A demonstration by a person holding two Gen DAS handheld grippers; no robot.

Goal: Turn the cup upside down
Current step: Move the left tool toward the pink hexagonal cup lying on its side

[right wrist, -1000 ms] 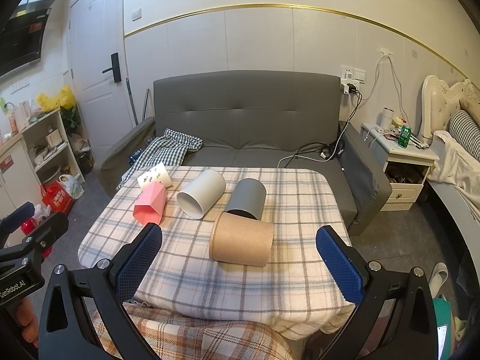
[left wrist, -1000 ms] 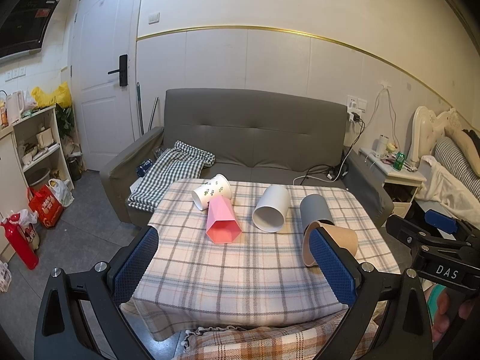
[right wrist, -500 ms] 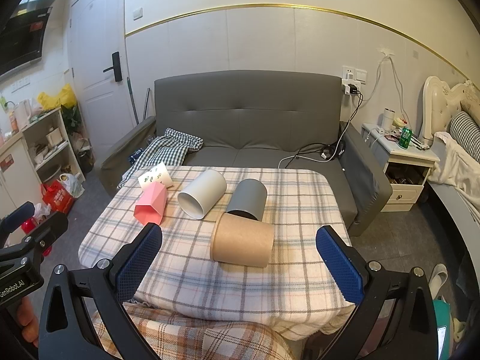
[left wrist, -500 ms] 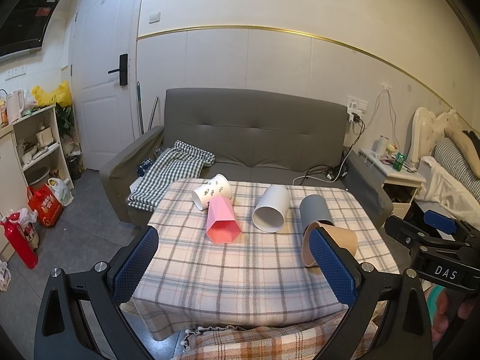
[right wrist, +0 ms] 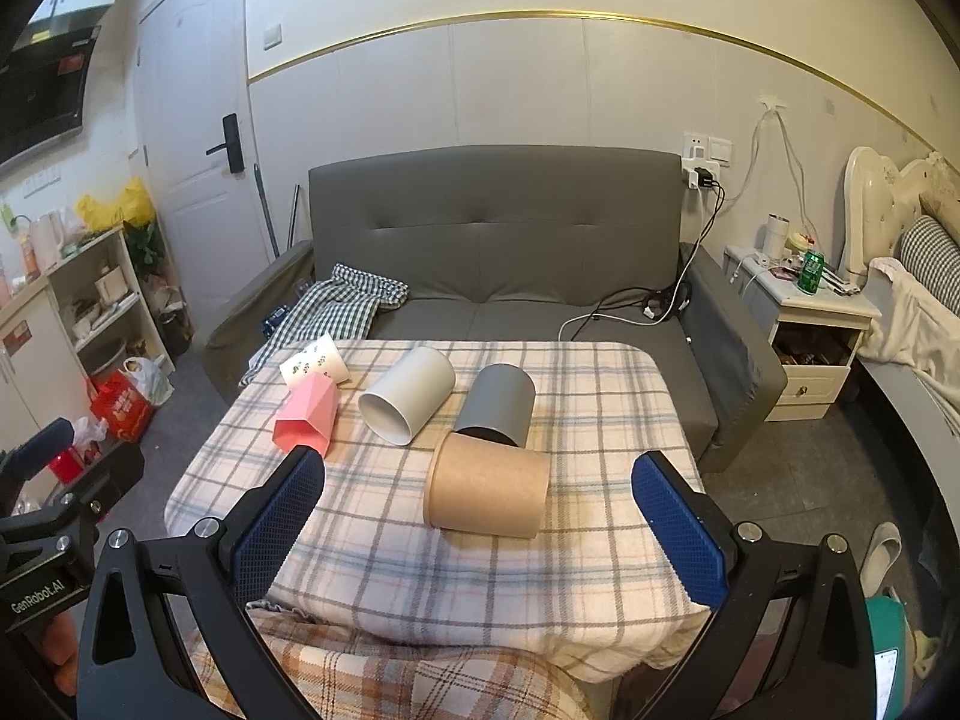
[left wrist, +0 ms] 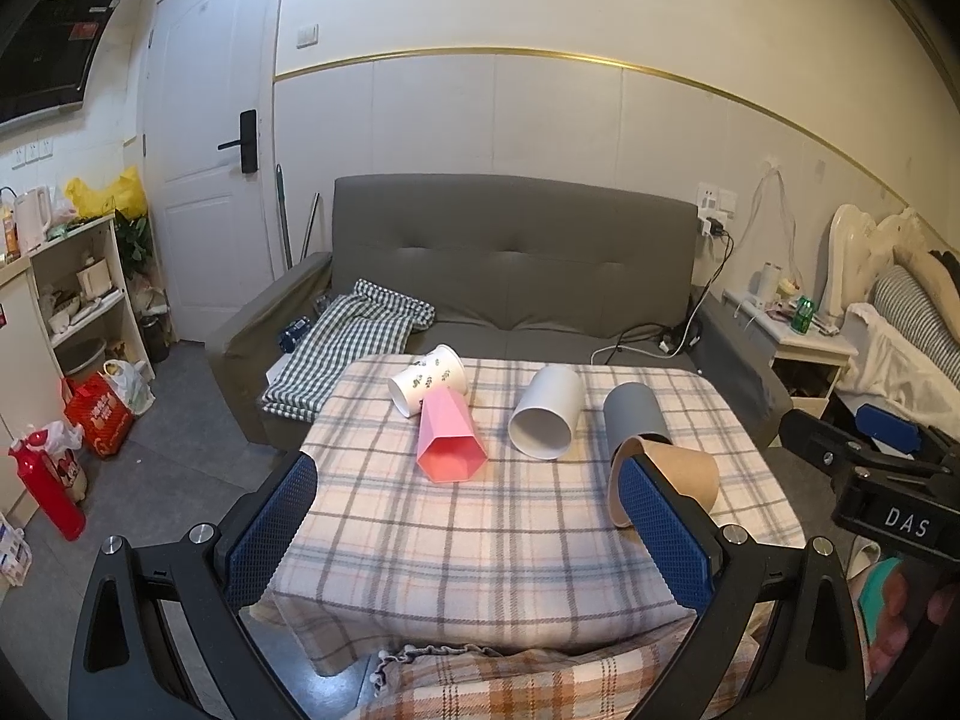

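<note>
Nothing has moved since a second ago: my right gripper [right wrist: 477,507] and left gripper [left wrist: 468,516] hover agape, empty; kraft paper cup [right wrist: 487,486] lies sideways on the worktop [right wrist: 540,576] touching the grey cup [right wrist: 497,405], so a careless grasp may roll or crush it.

A grey sofa [right wrist: 498,252] is standing against the wall behind the table [right wrist: 600,588], with a checked cloth [right wrist: 336,306] lying on its left seat and cables [right wrist: 636,306] trailing over its right end. A white door [left wrist: 204,180] is showing at the left, beside shelves [left wrist: 78,300]. A red bag [left wrist: 99,414] is sitting on the floor. A nightstand [right wrist: 804,324] is carrying a green can [right wrist: 811,270]
</note>
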